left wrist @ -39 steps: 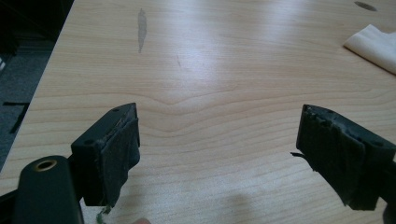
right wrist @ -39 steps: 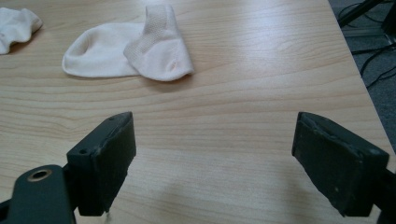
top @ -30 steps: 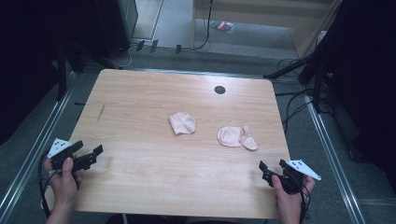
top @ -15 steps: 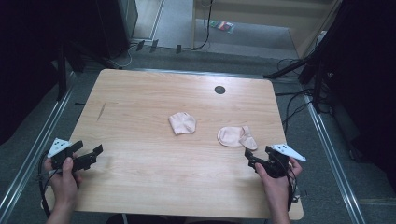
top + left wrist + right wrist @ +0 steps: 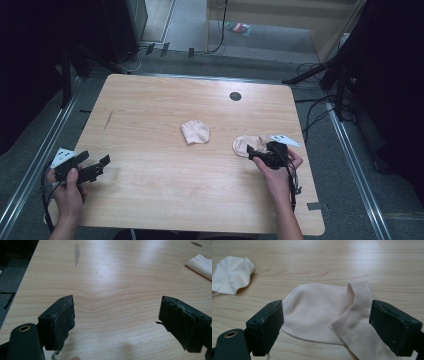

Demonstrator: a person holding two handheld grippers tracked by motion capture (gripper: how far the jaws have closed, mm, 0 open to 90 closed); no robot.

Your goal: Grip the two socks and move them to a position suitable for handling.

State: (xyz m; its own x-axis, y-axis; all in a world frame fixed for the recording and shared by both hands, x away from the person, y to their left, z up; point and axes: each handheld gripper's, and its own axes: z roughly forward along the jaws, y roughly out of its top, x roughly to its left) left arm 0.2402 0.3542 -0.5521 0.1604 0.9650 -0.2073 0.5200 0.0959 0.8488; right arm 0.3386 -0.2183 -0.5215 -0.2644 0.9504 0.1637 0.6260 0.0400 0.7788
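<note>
**Right gripper spread over the near sock**

My right gripper point(image 5: 260, 154) sits at the right-hand sock point(image 5: 245, 145), jaws wide apart with nothing between the pads. In the right gripper view point(image 5: 325, 326) the sock point(image 5: 324, 320) lies flat on the table point(image 5: 317, 262) between the two jaws, its ribbed cuff folded over toward the right jaw; I cannot tell whether either pad touches the cloth. From the high view the gripper and my hand cover the sock's right half, so I see just its left end. The sock's lower end is cut off at the bottom of the right gripper view.

My left gripper point(image 5: 82, 169) rests at the table's left front, released, over bare wood point(image 5: 115, 315). The second sock point(image 5: 195, 132) lies bunched near the table's middle, cut off at the edge in the left gripper view point(image 5: 201, 265).

Against half a second ago, my right gripper has moved forward and left onto the sock; the left one has not shifted.

I can read no writing anywhere.
</note>
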